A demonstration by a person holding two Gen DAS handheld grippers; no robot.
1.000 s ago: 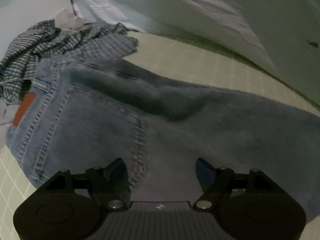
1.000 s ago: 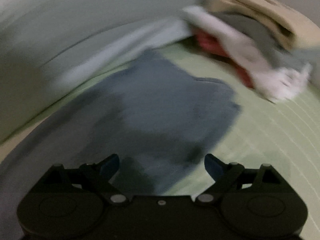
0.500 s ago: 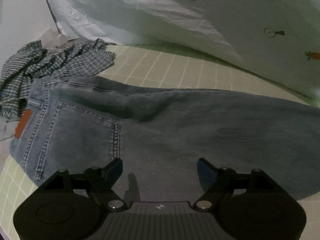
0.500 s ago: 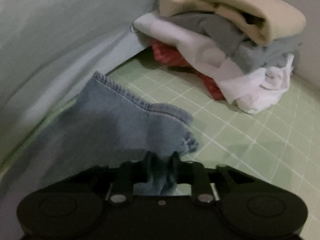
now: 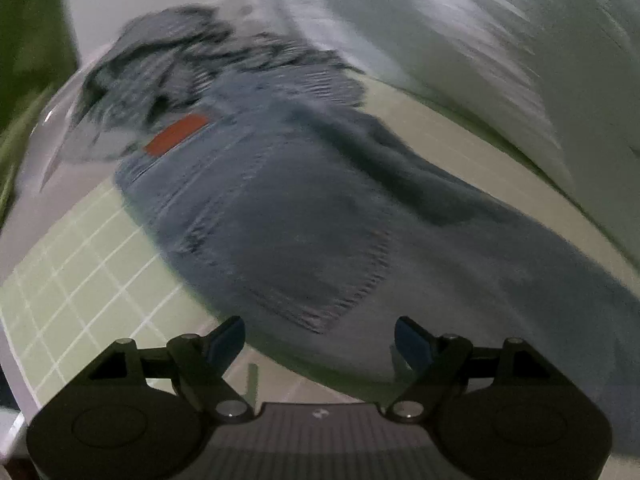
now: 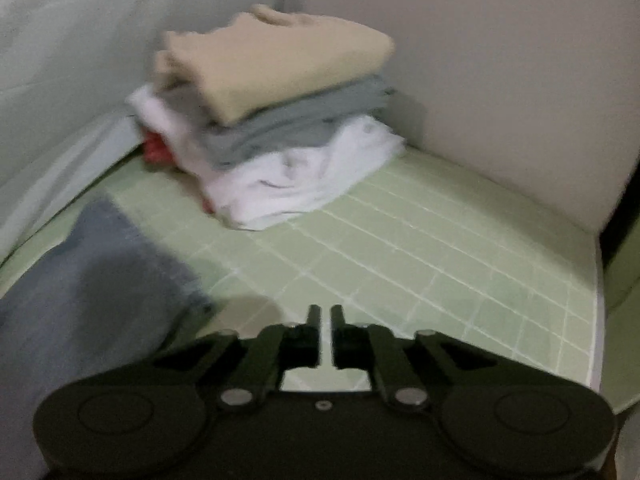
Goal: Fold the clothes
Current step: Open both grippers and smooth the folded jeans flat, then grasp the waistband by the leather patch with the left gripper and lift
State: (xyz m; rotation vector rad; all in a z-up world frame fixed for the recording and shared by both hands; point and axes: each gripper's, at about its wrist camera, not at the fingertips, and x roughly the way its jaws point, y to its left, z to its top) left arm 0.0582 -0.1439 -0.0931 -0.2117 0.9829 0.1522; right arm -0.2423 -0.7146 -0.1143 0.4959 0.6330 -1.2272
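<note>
Now left gripper [image 5: 319,340] spread wide and empty over blurred jeans [image 5: 304,216], right gripper [image 6: 325,322] nearly closed, seemingly gripping nothing, folded pile [image 6: 264,120] far left.

This looks like a small set-up made for folding clothes, not a room people live in. The table [image 6: 420,248] has a pale green mat with white grid lines on it. Plain walls stand close around it: a white board [image 6: 500,80] on one side and a pale cloth sheet [image 6: 60,80] hung along the back. A stack of folded clothes [image 6: 276,112] sits in the corner. Jeans [image 5: 320,220] lie spread on the mat, and a checked shirt [image 5: 160,64] is bunched up beyond them. The light is dim.
</note>
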